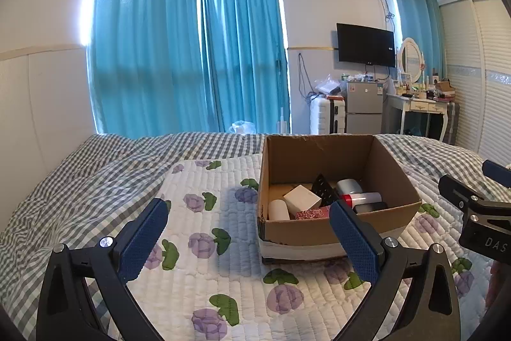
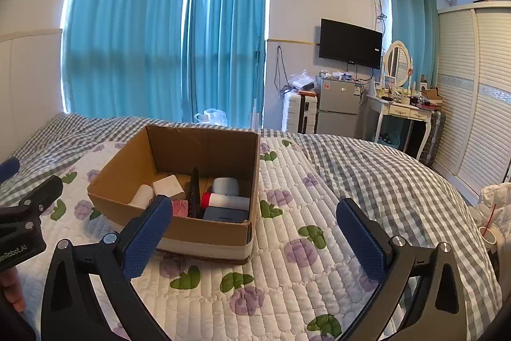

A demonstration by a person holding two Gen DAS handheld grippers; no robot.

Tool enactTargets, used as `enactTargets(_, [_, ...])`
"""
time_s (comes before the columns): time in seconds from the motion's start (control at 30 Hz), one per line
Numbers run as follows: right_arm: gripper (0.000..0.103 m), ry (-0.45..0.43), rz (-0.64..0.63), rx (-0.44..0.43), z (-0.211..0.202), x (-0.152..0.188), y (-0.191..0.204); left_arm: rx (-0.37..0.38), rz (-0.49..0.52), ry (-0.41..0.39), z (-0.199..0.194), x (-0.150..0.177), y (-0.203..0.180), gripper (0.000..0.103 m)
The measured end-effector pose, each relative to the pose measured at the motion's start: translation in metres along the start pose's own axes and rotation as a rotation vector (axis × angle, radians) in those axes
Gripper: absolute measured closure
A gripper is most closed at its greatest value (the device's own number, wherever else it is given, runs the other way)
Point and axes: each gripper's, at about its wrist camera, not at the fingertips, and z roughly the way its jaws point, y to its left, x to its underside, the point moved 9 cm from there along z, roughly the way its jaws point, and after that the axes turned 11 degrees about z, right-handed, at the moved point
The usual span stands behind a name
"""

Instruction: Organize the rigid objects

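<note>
Ahead of both grippers: cardboard box (image 1: 335,222) on the quilt (image 1: 204,232), already holding a white box (image 1: 301,197), a red-capped bottle (image 2: 226,201) and other items.
Left gripper (image 1: 249,232): fingers wide apart, holding nothing.
Right gripper (image 2: 255,232): fingers wide apart, holding nothing.
Open room: bare quilt beneath and between the fingers.

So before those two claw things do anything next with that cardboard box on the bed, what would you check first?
1. Left gripper open and holding nothing: ok.
2. Right gripper open and holding nothing: ok.
3. Cardboard box upright on the quilt, top open: ok.
4. Items inside below the rim, such as the white box and red-capped bottle: ok.
5. Loose objects left on the bed: none seen; out-of-view areas cannot tell.
</note>
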Motion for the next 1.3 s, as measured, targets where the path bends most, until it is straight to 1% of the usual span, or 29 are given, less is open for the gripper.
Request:
enactTargets(0.73, [0.000,0.004,-0.003,0.007,0.0022,0.0019,0.0008,0.020,-0.013,-0.001,-0.0011,-0.0001,-0.0040,0.000])
enactTargets(1.3, [0.000,0.017,-0.011,0.020,0.0060,0.0055,0.0013,0.015,-0.029,0.009,-0.0005,0.0010,-0.0009,0.000])
